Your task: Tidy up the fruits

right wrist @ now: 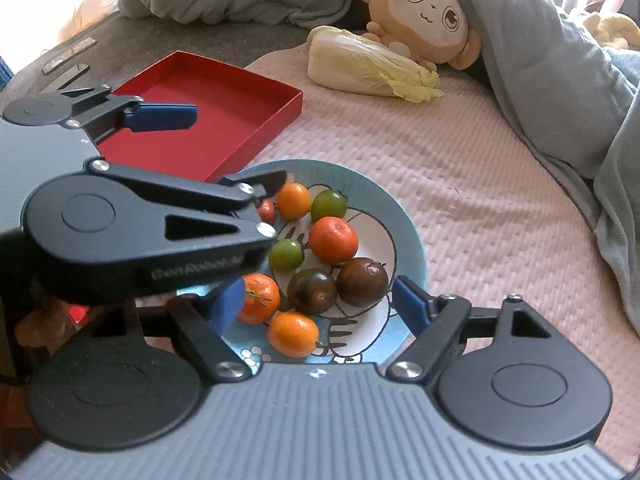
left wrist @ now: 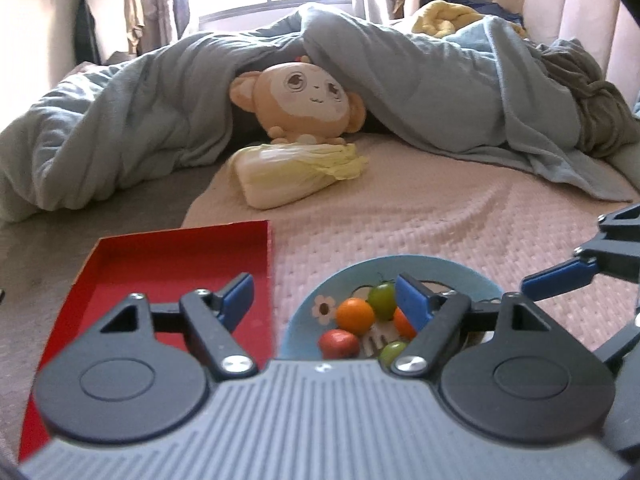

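A blue cartoon plate [right wrist: 404,216] on the pink bedspread holds several tangerines [right wrist: 333,239], green tomatoes [right wrist: 328,205] and dark tomatoes [right wrist: 362,282]. It also shows in the left wrist view [left wrist: 440,270] with an orange tangerine [left wrist: 355,316] and a green tomato [left wrist: 382,300]. An empty red tray [right wrist: 224,120] lies left of the plate, also in the left wrist view [left wrist: 160,256]. My left gripper [left wrist: 324,300] is open, over the gap between tray and plate; it shows in the right wrist view [right wrist: 236,148]. My right gripper [right wrist: 320,308] is open and empty above the plate's near side.
A napa cabbage [right wrist: 368,66] and a monkey plush [right wrist: 424,16] lie behind the plate under a grey-blue duvet [left wrist: 420,92]. A yellow blanket [left wrist: 444,16] and the headboard [left wrist: 580,12] are at the back right. Small flat objects [right wrist: 68,56] lie on the grey sheet far left.
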The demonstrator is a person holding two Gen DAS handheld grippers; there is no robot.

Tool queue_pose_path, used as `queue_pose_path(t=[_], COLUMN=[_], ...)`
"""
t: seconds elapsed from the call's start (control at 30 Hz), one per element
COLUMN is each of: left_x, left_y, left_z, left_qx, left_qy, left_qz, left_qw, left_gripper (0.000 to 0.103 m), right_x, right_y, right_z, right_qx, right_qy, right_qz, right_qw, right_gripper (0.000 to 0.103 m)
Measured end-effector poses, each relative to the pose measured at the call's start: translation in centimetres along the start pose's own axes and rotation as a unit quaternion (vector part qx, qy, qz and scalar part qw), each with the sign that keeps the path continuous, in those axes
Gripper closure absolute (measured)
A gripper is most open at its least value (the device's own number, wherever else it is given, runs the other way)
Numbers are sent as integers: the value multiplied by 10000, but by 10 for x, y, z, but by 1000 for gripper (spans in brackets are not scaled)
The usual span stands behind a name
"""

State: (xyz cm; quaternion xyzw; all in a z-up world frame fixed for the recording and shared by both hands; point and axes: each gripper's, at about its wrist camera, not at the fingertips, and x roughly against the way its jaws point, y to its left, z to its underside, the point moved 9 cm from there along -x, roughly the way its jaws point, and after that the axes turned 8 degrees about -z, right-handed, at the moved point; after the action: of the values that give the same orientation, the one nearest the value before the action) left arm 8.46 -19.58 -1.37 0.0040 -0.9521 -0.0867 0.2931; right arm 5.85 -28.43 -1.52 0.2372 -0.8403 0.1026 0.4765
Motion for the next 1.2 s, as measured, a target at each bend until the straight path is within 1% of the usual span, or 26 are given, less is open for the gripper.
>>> queue_pose_path(t=[0.07,0.17,0.27,0.43,0.53,0.6,0.67,1.03,1.2], left_x=[0,3,4,10,17,22,27,50,58], left_y=[5,13,22,35,38,38,38,30,28], left_z=[2,4,6,13,17,18,20,32,36], left_qx=[-20,67,170,417,458,447,506,557,599], left_qy=[11,-12,68,205,187,185,227,468,514], left_qz=[-175,-242,-392,-424,-443,-429,-341,-96,-67], left_qw=[9998,9997,9991,9980,9978,9979,9979,9973,9969], left_gripper=[23,23,23,23,23,23,23,23,24], right_x=[2,5,8,11,12,13,14,21,29], right_y=[0,-2,-2,-1,-1,-2,-4,-14,-11], right_z=[1,1,0,0,2,4,6,18,22], right_qx=[-5,-26,-32,-21,-24,-51,-107,-515,-459], right_qy=[1,1,-3,50,103,140,176,406,431], right_qz=[13,40,55,96,126,147,160,269,305], right_qw=[10000,10000,10000,9999,9999,9998,9997,9975,9975], right_gripper=[19,17,16,15,12,11,9,7,7])
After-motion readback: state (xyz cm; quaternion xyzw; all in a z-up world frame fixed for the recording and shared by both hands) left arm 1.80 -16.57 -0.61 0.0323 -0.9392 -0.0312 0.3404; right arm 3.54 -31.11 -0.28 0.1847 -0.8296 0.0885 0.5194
